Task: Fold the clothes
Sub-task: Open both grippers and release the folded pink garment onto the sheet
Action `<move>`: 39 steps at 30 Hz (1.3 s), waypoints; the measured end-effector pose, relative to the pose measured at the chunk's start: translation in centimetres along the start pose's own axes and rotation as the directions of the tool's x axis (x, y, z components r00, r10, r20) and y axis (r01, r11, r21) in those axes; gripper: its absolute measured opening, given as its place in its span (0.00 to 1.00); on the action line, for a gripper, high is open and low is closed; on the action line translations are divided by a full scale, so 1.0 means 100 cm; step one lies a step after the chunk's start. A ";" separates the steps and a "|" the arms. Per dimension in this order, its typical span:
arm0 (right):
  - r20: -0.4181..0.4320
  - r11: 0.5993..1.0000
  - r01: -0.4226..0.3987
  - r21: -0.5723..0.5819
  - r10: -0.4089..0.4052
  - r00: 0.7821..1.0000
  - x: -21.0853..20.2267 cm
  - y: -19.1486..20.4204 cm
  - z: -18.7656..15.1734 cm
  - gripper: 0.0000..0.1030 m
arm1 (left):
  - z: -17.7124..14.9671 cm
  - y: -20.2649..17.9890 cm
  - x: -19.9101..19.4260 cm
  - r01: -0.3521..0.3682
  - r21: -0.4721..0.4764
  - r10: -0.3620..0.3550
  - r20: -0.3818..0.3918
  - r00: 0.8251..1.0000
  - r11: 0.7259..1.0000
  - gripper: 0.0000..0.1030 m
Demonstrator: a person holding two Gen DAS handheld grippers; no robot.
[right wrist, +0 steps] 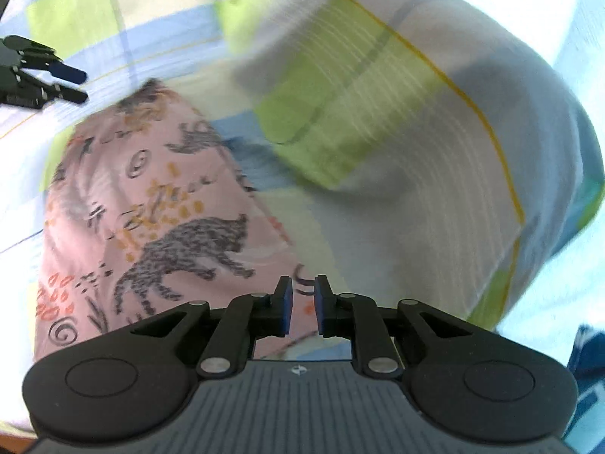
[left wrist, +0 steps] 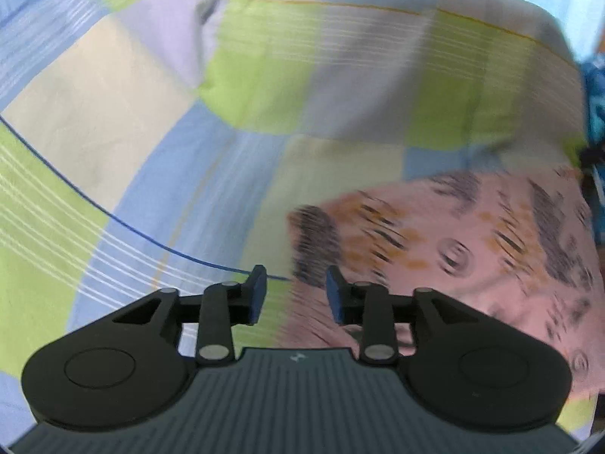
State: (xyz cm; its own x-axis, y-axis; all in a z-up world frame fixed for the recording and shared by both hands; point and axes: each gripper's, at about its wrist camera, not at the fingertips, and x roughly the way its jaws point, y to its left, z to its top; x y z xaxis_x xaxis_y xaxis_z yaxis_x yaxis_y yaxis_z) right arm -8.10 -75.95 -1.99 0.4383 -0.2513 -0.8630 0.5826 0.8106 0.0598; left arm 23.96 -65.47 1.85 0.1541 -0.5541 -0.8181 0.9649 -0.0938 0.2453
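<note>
On a checked sheet [left wrist: 234, 87] lies a pink cat-print garment [right wrist: 143, 204]. Left gripper [left wrist: 295, 295] hovers with fingers apart, empty; right gripper [right wrist: 301, 304] narrowly parted, empty.

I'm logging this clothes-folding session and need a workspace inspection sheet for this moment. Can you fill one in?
Surface: checked bedsheet in green, blue and cream blocks, wrinkled, with a raised fold.
Job's things: pink printed garment with a cat pattern, lying flat on the sheet.
Clutter: nothing seen.
Grippers: left gripper open, empty, at the garment's edge; right gripper open with a narrow gap, over the garment's near edge, nothing clearly pinched.
Cables: nothing seen.
Surroundings: pale turquoise background; views blurred.
</note>
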 end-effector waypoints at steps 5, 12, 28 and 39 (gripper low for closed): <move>0.137 0.995 0.007 -0.098 0.006 0.991 -0.001 0.033 -0.019 0.22 | -0.056 -0.056 -0.013 0.044 0.101 -0.056 0.119 0.991 0.994 0.39; 0.292 0.964 0.017 -0.266 0.063 0.954 0.028 0.093 -0.046 0.23 | -0.124 -0.109 -0.015 0.009 0.116 -0.039 0.256 0.966 0.993 0.46; 0.320 0.824 0.054 -0.564 0.159 0.934 -0.082 0.191 -0.148 0.49 | -0.170 -0.208 -0.136 -0.131 -0.148 0.157 0.188 0.969 0.980 0.62; 0.217 0.809 -0.015 -0.588 0.176 0.960 -0.035 0.213 -0.172 0.42 | -0.178 -0.239 -0.133 -0.104 -0.357 0.179 0.183 0.967 0.928 0.63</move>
State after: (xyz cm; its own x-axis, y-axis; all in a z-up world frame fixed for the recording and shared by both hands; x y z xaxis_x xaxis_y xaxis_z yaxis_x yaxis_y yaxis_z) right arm -9.01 -48.69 -6.31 0.6722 -0.2134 -0.7089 0.0623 0.9705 -0.2331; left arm 2.64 -41.12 -2.42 0.2823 -0.7040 -0.6516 0.9556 0.2659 0.1267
